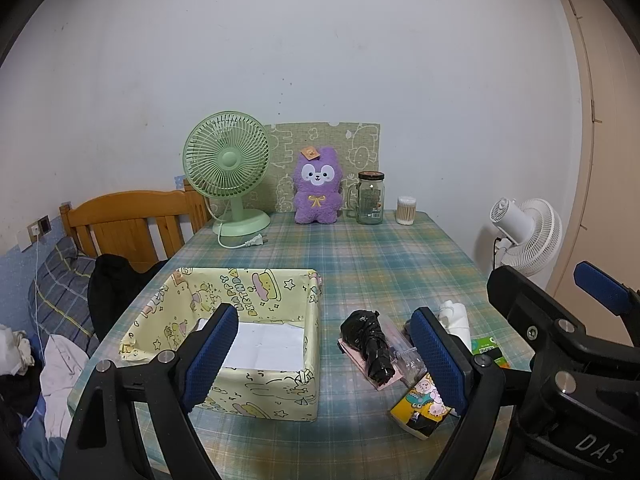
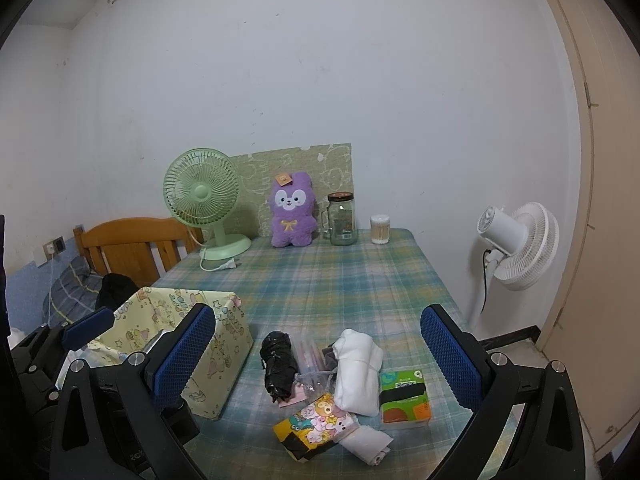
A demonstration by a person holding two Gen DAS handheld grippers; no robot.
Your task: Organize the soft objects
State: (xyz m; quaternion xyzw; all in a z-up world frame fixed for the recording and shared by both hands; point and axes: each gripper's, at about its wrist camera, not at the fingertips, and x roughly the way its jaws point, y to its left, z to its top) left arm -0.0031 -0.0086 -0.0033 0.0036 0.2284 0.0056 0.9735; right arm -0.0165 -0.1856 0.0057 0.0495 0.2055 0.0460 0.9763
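A yellow cartoon-print box [image 1: 256, 364] [image 2: 208, 344] stands open on the plaid table, with only white paper inside. Right of it lies a pile: a crumpled black bag [image 1: 370, 344] [image 2: 278, 364], a white rolled cloth [image 2: 358, 372] [image 1: 454, 318], a cartoon tissue pack [image 2: 316, 424] [image 1: 420, 404], a green tissue pack [image 2: 404, 398] and a clear pouch [image 2: 310, 360]. My left gripper [image 1: 326, 354] is open and empty, between box and pile. My right gripper [image 2: 316, 356] is open and empty above the pile. A purple plush [image 1: 318, 186] [image 2: 292, 210] sits at the back.
At the table's back stand a green desk fan [image 1: 228, 172] with a loose plug, a glass jar [image 1: 370, 198] and a cotton-swab tub [image 1: 406, 210]. A white floor fan [image 2: 518, 240] stands to the right. A bed with clothes [image 1: 60, 340] lies left of the table.
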